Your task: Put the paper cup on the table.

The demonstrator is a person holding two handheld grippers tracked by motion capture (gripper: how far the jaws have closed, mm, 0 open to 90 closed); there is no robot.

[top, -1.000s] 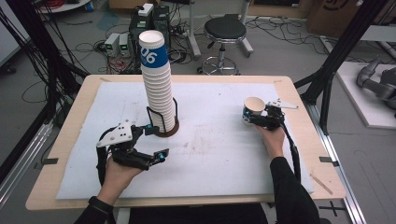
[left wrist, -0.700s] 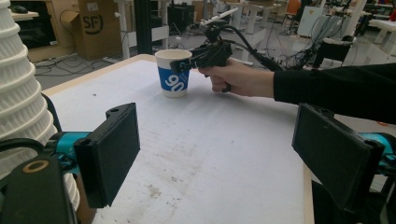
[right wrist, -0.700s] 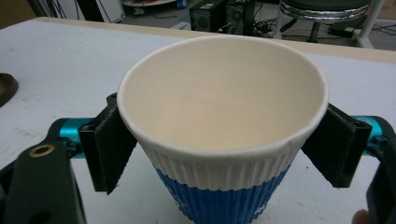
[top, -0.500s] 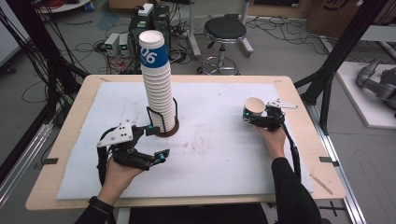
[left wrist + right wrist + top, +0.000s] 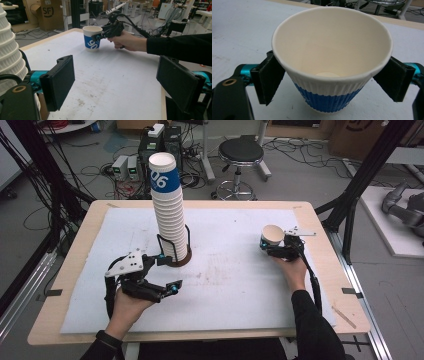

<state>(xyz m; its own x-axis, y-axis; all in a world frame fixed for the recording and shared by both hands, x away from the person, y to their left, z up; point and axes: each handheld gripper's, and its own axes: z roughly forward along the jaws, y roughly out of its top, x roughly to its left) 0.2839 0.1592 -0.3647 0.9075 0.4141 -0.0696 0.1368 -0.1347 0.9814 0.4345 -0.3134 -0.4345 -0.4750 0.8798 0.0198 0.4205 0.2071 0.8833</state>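
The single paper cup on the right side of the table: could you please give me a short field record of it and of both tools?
single cup: paper cup, upright on the white mat, empty inside
right tool: jaws either side of the cup, just been opening, pads barely off its wall
left tool: open, nothing between the jaws, beside the base of the cup stack
cup stack: tall, upright in a black wire holder
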